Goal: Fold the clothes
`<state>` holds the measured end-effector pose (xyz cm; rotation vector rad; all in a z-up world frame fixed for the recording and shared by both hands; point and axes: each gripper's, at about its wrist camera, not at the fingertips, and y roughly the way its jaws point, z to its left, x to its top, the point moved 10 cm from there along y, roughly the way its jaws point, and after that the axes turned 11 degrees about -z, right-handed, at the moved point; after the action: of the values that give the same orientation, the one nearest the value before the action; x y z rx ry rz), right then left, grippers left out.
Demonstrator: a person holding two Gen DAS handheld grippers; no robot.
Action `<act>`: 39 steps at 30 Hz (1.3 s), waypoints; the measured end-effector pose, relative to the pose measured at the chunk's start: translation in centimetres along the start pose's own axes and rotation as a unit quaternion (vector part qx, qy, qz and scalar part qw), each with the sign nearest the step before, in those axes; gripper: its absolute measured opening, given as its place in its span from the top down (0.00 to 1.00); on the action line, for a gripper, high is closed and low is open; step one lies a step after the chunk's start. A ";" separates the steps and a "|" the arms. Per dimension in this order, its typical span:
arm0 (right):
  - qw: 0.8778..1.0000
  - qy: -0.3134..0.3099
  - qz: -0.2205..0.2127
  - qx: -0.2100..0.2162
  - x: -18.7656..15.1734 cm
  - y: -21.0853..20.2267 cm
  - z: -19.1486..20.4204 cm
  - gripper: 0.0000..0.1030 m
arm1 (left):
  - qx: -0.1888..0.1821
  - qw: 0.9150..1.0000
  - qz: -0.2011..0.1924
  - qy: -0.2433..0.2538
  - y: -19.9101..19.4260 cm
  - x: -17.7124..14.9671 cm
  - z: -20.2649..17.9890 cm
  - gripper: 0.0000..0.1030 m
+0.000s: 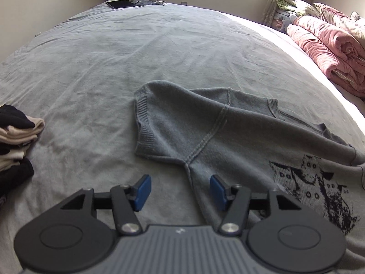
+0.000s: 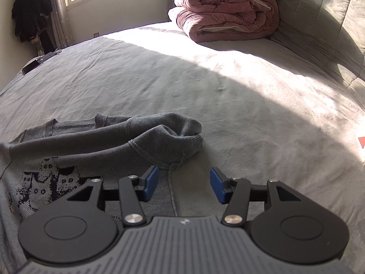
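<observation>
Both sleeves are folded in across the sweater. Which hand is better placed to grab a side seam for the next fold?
Probably left: the left gripper has the sweater seam between its open jaws. The right gripper is open mostly over bare bed.

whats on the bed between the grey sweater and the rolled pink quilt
Nothing: in the right wrist view only bare, partly sunlit sheet lies between the grey sweater and the rolled pink quilt.

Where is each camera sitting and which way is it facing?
Left wrist: on the left tongs, angled down at the grey sweater on the bed; only its open tongs show.
Right wrist: on the right tongs, angled down toward the sweater's sleeve and pink duvet; only its open tongs show.
Shared: sweater, bed, duvet.
</observation>
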<state>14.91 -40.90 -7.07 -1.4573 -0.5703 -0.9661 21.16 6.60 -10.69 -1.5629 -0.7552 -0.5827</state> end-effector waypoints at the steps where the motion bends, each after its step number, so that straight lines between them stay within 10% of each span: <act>1: 1.000 0.005 0.000 0.001 -0.4 -0.5 0.0 0.47 | -0.008 1.000 0.002 0.000 -0.5 -0.6 -0.4 0.43; 18: 0.993 0.106 -0.027 0.051 -8.3 -7.2 -0.6 0.39 | -0.159 0.984 0.075 -0.039 -7.1 -12.1 -4.8 0.42; 30: 0.998 0.045 -0.003 0.053 -11.4 -8.5 -1.7 0.39 | -0.253 0.956 0.102 -0.112 -9.4 -15.7 -7.2 0.44; 39: 0.997 -0.040 0.036 0.051 -13.7 -8.3 -1.7 0.39 | -0.268 0.955 0.086 -0.095 -9.5 -17.2 -9.9 0.62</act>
<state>0.51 -38.70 -13.89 -1.4199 -0.6133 -0.8134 3.20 -5.10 -15.88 -2.1883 -0.6207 -0.5397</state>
